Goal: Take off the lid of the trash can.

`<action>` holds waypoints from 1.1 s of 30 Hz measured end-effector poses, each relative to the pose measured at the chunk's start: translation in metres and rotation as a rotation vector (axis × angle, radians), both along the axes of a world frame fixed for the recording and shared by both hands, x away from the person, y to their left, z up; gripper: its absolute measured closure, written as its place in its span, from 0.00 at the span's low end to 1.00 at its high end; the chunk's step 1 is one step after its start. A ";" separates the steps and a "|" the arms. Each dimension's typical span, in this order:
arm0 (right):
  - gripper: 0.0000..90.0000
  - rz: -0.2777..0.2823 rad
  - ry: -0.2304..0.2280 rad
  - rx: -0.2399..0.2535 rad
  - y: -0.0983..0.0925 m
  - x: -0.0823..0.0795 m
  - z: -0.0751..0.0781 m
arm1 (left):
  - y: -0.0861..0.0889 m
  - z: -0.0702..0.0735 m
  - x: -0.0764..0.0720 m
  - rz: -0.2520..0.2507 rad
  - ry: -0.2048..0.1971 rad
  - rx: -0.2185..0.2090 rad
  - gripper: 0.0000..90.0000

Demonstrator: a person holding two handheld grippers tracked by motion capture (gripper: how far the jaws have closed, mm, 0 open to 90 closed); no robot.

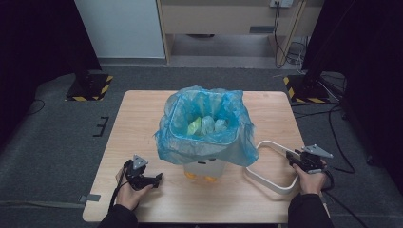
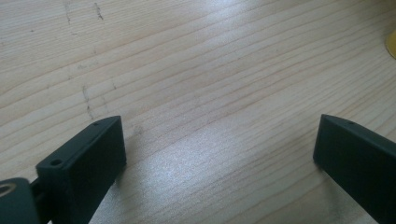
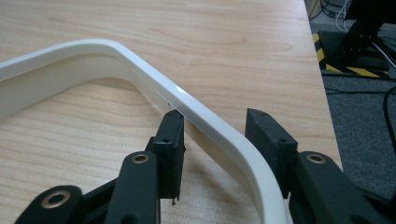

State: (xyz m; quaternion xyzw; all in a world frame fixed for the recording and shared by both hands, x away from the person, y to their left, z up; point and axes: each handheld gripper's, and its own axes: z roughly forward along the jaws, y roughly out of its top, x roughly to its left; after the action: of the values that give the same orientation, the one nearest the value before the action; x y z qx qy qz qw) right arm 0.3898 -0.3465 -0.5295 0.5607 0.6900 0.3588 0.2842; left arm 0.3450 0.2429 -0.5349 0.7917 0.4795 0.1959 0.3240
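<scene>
One wooden table [image 1: 142, 114] holds one white bin [image 1: 205, 169]. The bin stands near the middle of the table, a bit closer to the front edge. One blue bag [image 1: 204, 126] lines the bin and hangs out over its top all around. Inside the bag lie three crumpled lumps: one pale green [image 1: 194, 126] and two whitish [image 1: 214, 125]. Two yellow spots [image 1: 199, 177] show low on the front of the bin.

One white ring [image 1: 270, 164], a frame with round corners, lies flat on the table by the right edge, just beside the bin. Part of it is tucked under the hanging bag.

There are two grippers, one in each hand. The right gripper [image 1: 298, 159] is at the ring's right side, near the front right corner of the table. In the right gripper view [image 3: 212, 128] its two black jaws stand on either side of the ring's rim. The inner jaw is right up against the rim and the outer jaw has a small gap, so the rim is between them but not squeezed.

The left gripper [image 1: 157, 179] rests low near the front left corner of the table, pointing toward the bin. In the left gripper view [image 2: 219, 140] its jaws are wide apart with bare wood between them.
</scene>
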 end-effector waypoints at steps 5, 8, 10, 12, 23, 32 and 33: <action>0.60 0.014 0.037 -0.034 0.001 0.001 -0.002 | 0.000 0.002 -0.001 0.002 0.007 0.002 0.08; 0.54 0.028 0.043 -0.036 0.002 0.001 -0.001 | 0.001 0.004 -0.001 0.005 0.010 0.002 0.13; 0.53 0.033 0.041 -0.028 0.004 -0.001 0.001 | 0.002 0.005 -0.001 0.010 0.018 -0.004 0.14; 0.52 0.035 0.033 -0.023 0.005 -0.002 0.004 | 0.003 0.006 -0.001 0.017 0.022 -0.012 0.16; 0.48 0.034 -0.033 0.033 0.013 -0.005 0.018 | 0.009 0.018 -0.004 0.059 -0.041 -0.065 0.19; 0.45 0.014 -0.111 0.078 0.018 -0.009 0.038 | 0.015 0.037 -0.008 0.081 -0.137 -0.127 0.20; 0.45 0.012 -0.126 0.080 0.019 -0.009 0.040 | 0.016 0.038 -0.008 0.084 -0.148 -0.138 0.20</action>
State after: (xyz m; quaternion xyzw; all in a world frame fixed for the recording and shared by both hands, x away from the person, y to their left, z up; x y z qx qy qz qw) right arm 0.3804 -0.3273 -0.4895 0.5439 0.6592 0.4224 0.3020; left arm 0.3367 0.2585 -0.4965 0.7300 0.4994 0.2337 0.4039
